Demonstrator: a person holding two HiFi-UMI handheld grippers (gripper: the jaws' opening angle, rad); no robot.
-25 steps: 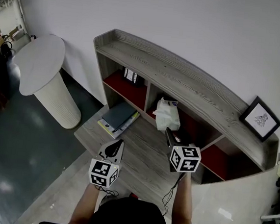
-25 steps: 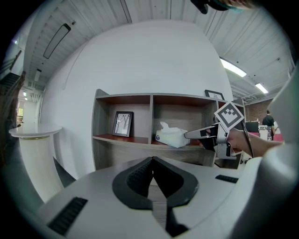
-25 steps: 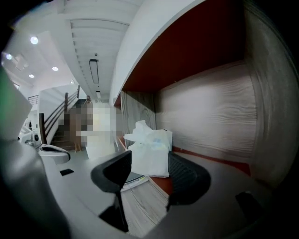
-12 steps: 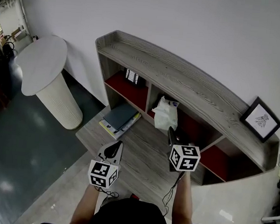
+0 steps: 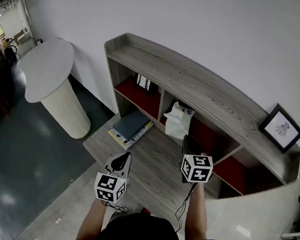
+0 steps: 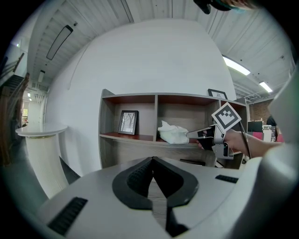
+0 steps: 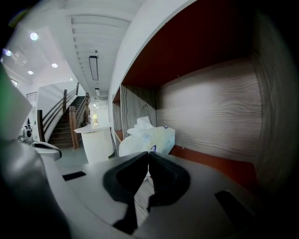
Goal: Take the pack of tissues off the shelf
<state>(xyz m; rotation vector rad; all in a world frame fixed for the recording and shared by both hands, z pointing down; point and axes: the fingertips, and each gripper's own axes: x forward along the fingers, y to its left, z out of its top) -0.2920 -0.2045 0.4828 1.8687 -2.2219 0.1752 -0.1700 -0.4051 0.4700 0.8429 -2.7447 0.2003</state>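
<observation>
Grip is our main worry. The right gripper (image 5: 185, 140) has just been closing its jaws, and they meet tip to tip right at the near edge of the soft white plastic-wrapped pack of tissues (image 5: 179, 119). Nothing thick sits between the pads, and we can't tell whether a sliver of wrapper is caught. The pack sits in the middle red-lined compartment of the grey wood-grain shelf (image 5: 195, 87), at the front lip, w/ one loose tissue poking up.

Risks, as we judge them: if the pads hold only film, or nothing, a pull back prob. leaves the pack behind or lets it slide out partway. A thin pinch could also tear the wrapper, dropping the pack onto the lower wood ledge (image 5: 156, 162) or the stacked books (image 5: 131, 126) beside it. Dragging it sideways might snag the compartment divider. The left gripper (image 5: 126, 157), jaws together and empty, hangs well apart from the pack — too far to catch anything. We'd check the hold before hauling back.
</observation>
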